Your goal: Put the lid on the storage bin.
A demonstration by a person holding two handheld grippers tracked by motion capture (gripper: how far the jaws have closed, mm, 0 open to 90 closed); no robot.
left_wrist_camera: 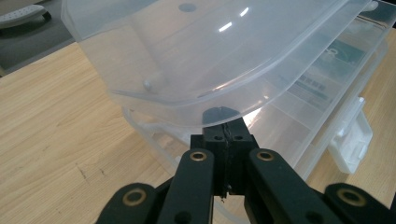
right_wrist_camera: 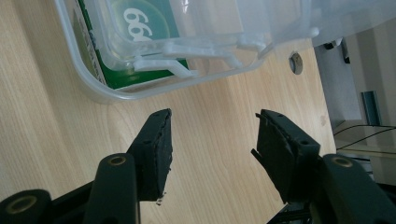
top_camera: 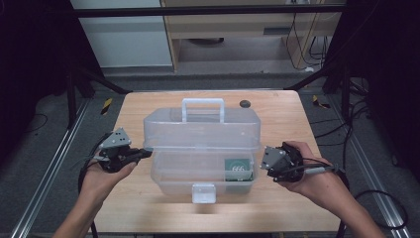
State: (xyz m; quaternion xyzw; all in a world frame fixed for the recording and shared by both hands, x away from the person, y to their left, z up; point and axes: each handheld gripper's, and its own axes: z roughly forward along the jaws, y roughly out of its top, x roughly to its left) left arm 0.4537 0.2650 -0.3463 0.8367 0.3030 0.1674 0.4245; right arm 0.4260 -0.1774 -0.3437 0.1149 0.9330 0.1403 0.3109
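Observation:
A clear plastic toolbox stands mid-table, its base [top_camera: 178,173] holding a green "666" card [top_camera: 237,170] at the right end. The lid [top_camera: 198,131] with its white handle [top_camera: 203,106] hangs partly raised over the base. My left gripper [top_camera: 145,154] is shut, and its tips [left_wrist_camera: 227,128] sit under the lid's left rim [left_wrist_camera: 154,107], touching it; the rim does not lie between the jaws. My right gripper [top_camera: 261,166] is open beside the box's right end, with only bare wood between its jaws [right_wrist_camera: 212,135]. The card [right_wrist_camera: 140,18] lies just ahead of it.
A white latch [top_camera: 204,193] sticks out from the base's front edge. A small dark round thing [top_camera: 244,103] lies on the table [top_camera: 297,198] behind the box. Black frame legs and cables flank the table on the floor.

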